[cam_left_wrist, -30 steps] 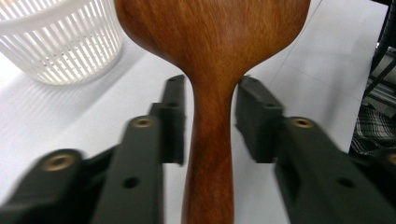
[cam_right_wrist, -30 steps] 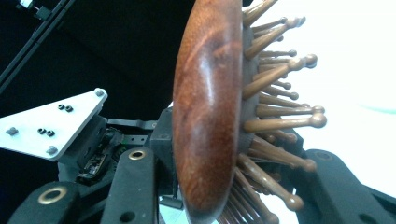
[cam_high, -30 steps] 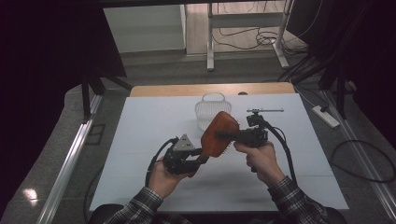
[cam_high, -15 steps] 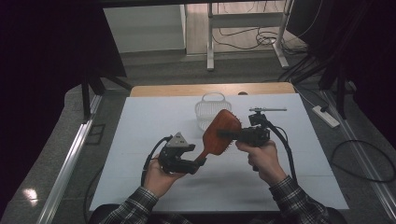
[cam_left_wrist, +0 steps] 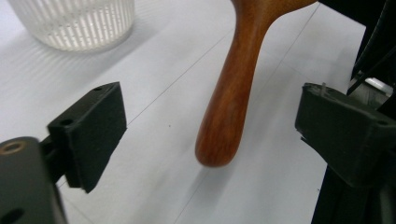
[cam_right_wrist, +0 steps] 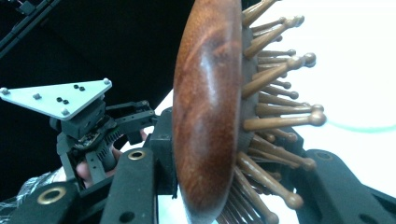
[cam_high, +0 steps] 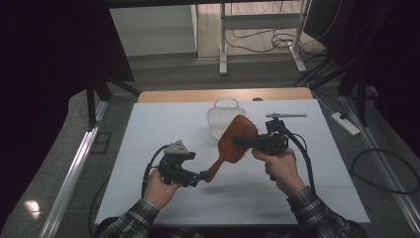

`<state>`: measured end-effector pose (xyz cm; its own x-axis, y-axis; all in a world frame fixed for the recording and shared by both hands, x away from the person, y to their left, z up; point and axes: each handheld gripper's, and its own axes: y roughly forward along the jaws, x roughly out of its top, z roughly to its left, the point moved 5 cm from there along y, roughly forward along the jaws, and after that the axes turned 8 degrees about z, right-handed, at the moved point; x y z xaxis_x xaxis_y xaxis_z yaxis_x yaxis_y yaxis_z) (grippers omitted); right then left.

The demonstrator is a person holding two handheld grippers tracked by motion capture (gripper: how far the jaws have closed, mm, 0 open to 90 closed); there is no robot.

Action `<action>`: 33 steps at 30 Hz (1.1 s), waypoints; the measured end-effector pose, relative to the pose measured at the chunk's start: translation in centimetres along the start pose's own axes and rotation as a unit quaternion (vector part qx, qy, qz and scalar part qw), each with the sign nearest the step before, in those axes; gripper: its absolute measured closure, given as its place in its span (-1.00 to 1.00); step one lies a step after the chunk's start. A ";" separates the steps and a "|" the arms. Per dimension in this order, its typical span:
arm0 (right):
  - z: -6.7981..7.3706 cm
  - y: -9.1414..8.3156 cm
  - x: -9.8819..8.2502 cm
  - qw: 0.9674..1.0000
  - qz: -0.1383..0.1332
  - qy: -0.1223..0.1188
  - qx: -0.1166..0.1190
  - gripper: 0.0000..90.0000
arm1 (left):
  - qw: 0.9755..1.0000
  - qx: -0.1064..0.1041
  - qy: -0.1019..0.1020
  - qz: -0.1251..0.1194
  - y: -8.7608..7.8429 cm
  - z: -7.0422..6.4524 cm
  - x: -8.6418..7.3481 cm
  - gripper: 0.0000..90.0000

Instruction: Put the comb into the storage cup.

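Item: wooden hairbrush [cam_high: 236,141], held above the white surface [cam_high: 148,134], near the ribbed white basket [cam_high: 224,117].

Holding: right gripper [cam_high: 247,141] clamped on the brush head, one jaw on the polished back, the other among the wooden pins. Left gripper [cam_high: 203,176] has just been opening; its jaws stand wide, the handle end between them untouched.

Orientation: long axis runs diagonally, head up and away from the person, toward the basket, handle slanting down toward the left gripper.

Risks: sole grip sits on a rounded, glossy back and springy pins; the head may pivot or slip, dropping the handle onto the surface.
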<state>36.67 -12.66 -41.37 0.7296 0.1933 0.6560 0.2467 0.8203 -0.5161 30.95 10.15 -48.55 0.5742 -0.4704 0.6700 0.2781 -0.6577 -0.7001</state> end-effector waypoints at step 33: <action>-0.2 -0.6 0.4 1.000 -0.008 -0.011 -0.017 0.24 | 0.997 0.076 -0.027 -0.016 -5.1 1.8 -6.8 -1.00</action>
<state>36.95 -13.15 -40.92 0.7110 0.1929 0.6762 0.2795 0.8048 -0.5236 27.05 17.73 -49.98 0.6031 -0.4156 0.6809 0.4077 -0.5731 -0.7109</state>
